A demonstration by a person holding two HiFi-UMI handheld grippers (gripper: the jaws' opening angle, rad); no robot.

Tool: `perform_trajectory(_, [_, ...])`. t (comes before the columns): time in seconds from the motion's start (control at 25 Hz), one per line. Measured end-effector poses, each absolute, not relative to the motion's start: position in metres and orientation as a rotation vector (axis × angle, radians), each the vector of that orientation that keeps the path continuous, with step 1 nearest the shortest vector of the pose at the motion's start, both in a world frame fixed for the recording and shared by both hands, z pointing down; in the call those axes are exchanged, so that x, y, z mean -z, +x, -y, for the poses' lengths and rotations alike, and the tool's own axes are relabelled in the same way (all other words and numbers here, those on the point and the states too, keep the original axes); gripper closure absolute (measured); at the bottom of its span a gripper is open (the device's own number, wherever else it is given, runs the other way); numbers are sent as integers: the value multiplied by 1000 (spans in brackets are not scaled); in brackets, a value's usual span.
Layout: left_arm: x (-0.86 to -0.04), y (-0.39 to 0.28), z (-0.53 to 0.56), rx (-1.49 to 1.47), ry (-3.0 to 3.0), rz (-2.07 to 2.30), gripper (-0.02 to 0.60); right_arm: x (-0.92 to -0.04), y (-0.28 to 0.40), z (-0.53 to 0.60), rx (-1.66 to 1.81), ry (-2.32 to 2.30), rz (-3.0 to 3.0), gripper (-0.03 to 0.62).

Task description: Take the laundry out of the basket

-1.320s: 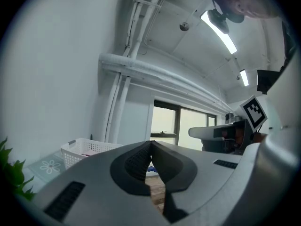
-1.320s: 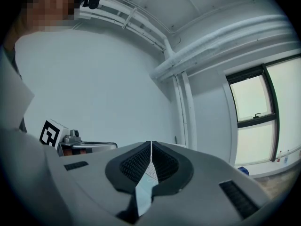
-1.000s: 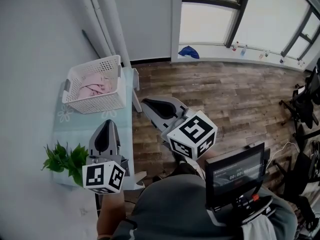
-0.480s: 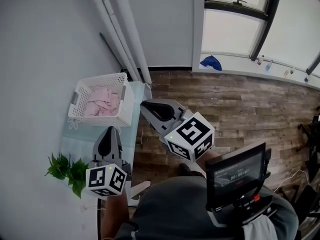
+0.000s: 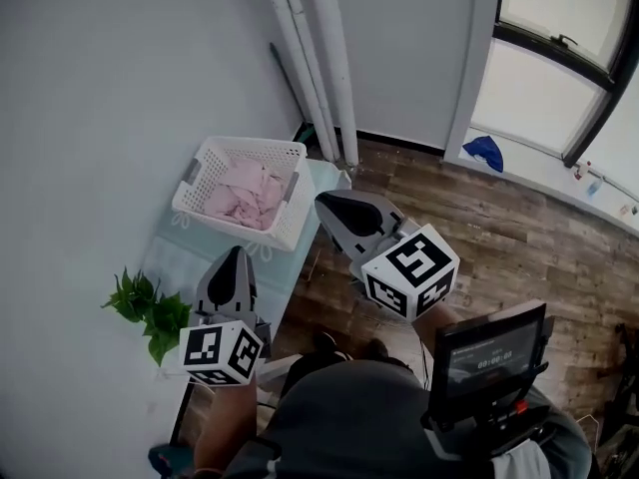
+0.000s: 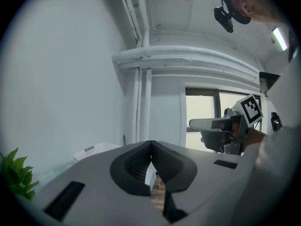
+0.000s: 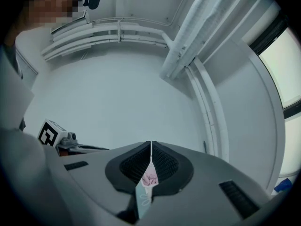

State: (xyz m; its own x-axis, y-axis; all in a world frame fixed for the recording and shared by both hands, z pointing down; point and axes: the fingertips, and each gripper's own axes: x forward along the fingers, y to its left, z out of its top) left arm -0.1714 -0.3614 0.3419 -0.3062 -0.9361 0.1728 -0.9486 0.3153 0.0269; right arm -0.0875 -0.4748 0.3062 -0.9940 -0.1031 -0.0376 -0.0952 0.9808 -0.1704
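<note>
A white slatted basket (image 5: 204, 166) stands at the far end of a narrow table (image 5: 190, 264) covered with a pale teal cloth. Crumpled pink laundry (image 5: 246, 191) lies inside it. My left gripper (image 5: 236, 252) hovers over the table just short of the basket's near wall, jaws shut and empty. My right gripper (image 5: 322, 202) is off the table's right edge, beside the basket's right corner, also shut and empty. In the right gripper view the pink laundry (image 7: 149, 177) shows through the slit below the closed jaws. The left gripper view shows the basket (image 6: 95, 150) ahead on the left.
A green plant (image 5: 150, 308) stands at the table's near left, against the grey wall. White pipes (image 5: 313, 58) run up the corner behind the basket. Wooden floor (image 5: 479, 228) lies to the right, with a blue object (image 5: 487, 150) under the window. A small screen (image 5: 489, 351) is at my chest.
The head view has swung, so the basket and table now sit further right and lower in frame. The left gripper's tip is nearer the basket. Both grippers stay shut and empty.
</note>
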Motion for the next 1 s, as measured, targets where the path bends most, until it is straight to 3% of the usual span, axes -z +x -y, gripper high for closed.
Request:
perform_trajectory(0.64, [-342,-322,339,23,1523,2593,574,-318,-268,468,42,161,-3216,565])
perform_trajectory(1.0, [-353,-396,324,120,1452,2610,574,-347,-365,457,-56,347,-3339,431])
